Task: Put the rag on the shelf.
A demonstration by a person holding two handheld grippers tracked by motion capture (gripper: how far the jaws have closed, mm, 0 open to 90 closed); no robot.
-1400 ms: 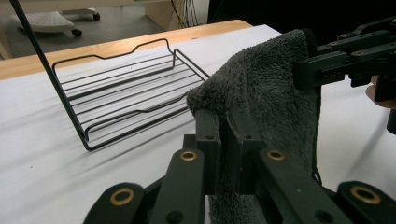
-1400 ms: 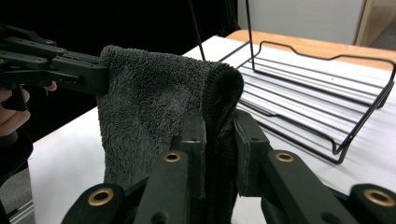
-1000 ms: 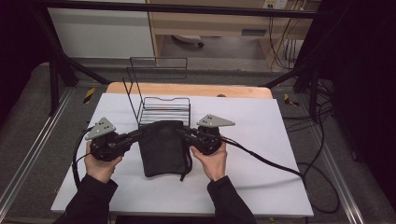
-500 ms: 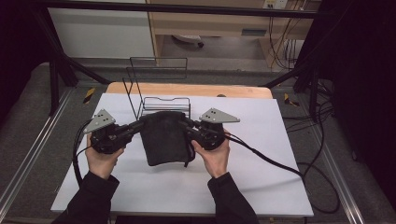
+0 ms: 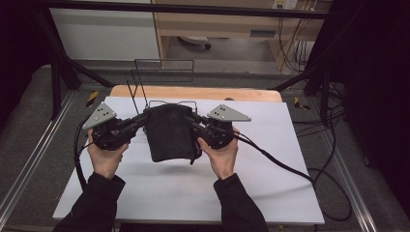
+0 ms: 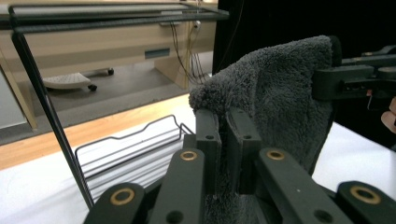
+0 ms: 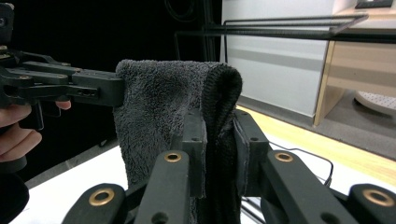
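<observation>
While a person's two hands reach in from the near edge of the bench [image 5: 270, 193], a dark grey towel [image 5: 169, 133] hangs in the air above the middle of the white surface. The left tool [image 5: 140, 121] is clamped on its upper left corner, the right tool [image 5: 196, 121] on its upper right corner. Its top edge runs left to right; its long axis drops straight down. A black wire rack [image 5: 162, 82] stands just behind it, toward the far edge.

A lab or test room — white-topped table [image 5: 270, 159] between metal rails [image 5: 29, 164], loose cables [image 5: 333, 193] on grey floor, dark curtains [image 5: 377, 72] — plain wooden cabinet [image 5: 217, 21] behind.
</observation>
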